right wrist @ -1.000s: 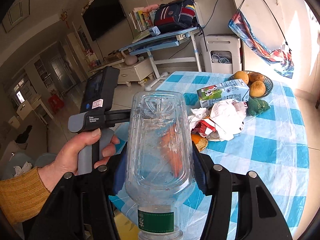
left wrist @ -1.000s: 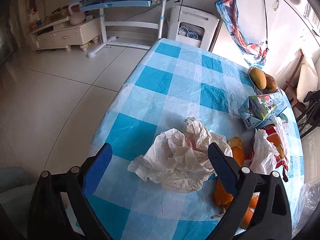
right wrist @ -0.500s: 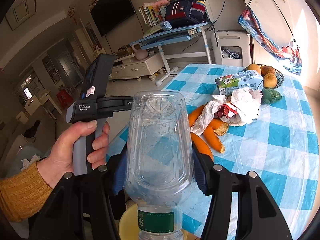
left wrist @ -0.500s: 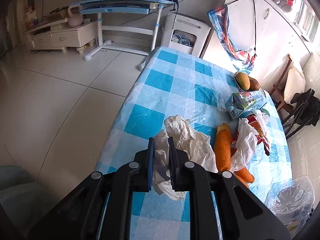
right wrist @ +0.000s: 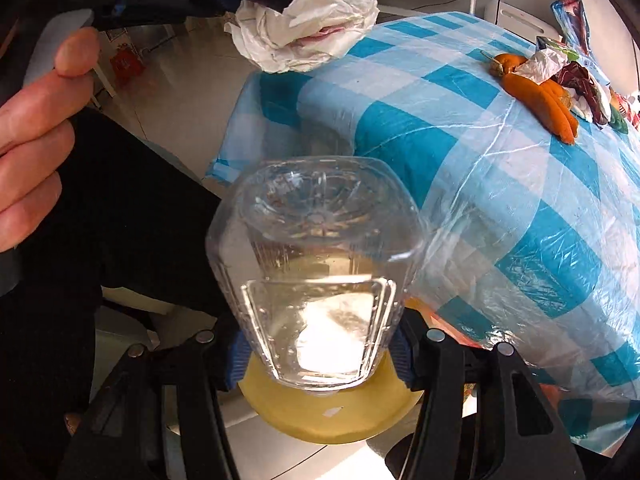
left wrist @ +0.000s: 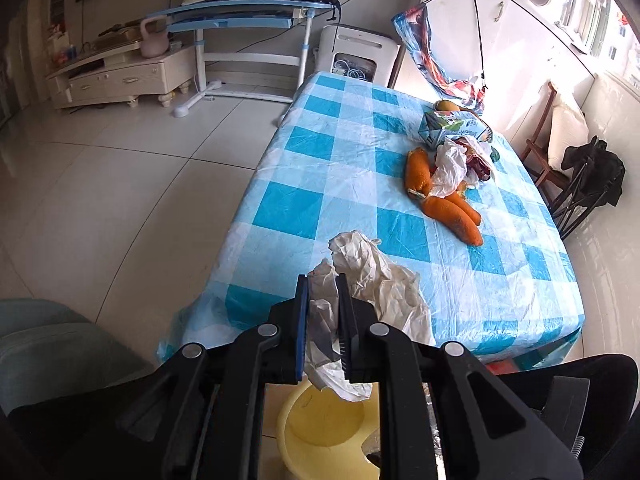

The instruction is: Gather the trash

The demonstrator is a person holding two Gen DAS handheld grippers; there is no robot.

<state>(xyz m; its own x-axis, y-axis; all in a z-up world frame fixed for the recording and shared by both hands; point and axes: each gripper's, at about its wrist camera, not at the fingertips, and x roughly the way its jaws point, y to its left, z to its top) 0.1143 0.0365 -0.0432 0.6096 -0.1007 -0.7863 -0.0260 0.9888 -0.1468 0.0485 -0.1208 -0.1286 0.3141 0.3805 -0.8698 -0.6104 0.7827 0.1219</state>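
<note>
I am pinching the crumpled plastic bag [left wrist: 360,276] with the left gripper [left wrist: 323,320], jaws nearly closed, at lower centre above the yellow bin [left wrist: 320,424]. It is light, soft and slippery. The right gripper [right wrist: 316,356] is clamping the empty bottle [right wrist: 316,264], stiff but crushable, mid-body.

The crumpled white plastic bag [left wrist: 360,280] hangs pinched at its near end, above the table's corner at 6 o'clock. The clear plastic bottle [right wrist: 316,280] is empty and upside-down, base toward the camera, over the yellow bin [right wrist: 328,412]. More white crumpled wrapping [left wrist: 452,164] lies on the carrots [left wrist: 452,208] at 1 o'clock.
</note>
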